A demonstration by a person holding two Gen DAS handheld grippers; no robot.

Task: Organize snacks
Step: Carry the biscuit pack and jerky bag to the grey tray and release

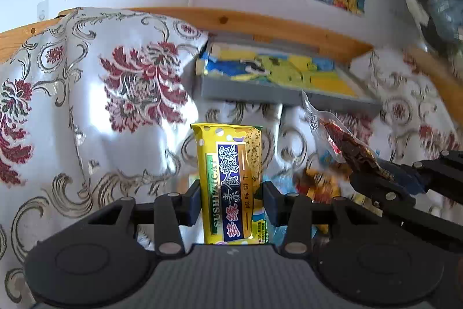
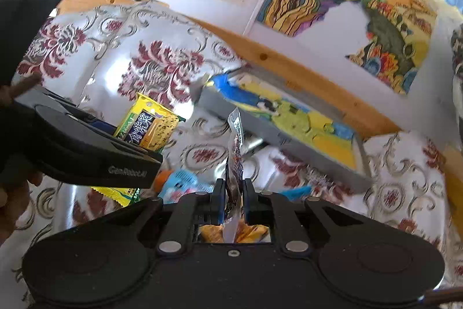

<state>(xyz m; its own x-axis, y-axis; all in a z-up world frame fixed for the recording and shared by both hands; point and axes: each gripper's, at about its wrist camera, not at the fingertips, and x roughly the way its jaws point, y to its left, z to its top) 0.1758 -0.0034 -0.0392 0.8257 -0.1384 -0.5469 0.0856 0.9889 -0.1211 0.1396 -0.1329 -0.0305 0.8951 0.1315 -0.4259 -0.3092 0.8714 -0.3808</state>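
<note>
Left hand-held gripper clamps yellow cracker pack; right hand-held gripper pinches clear pouch.

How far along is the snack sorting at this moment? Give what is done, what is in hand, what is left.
Done: nothing visibly sorted yet; I can't tell what the grey tray holds. In hand: the left gripper grips a yellow packet, the right gripper a clear pouch. Left: placing both, plus loose snacks on the cloth below.

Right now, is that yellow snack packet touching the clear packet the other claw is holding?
Apart. The left wrist view shows patterned cloth between the yellow packet and the clear packet, each clamped in its own gripper.
</note>
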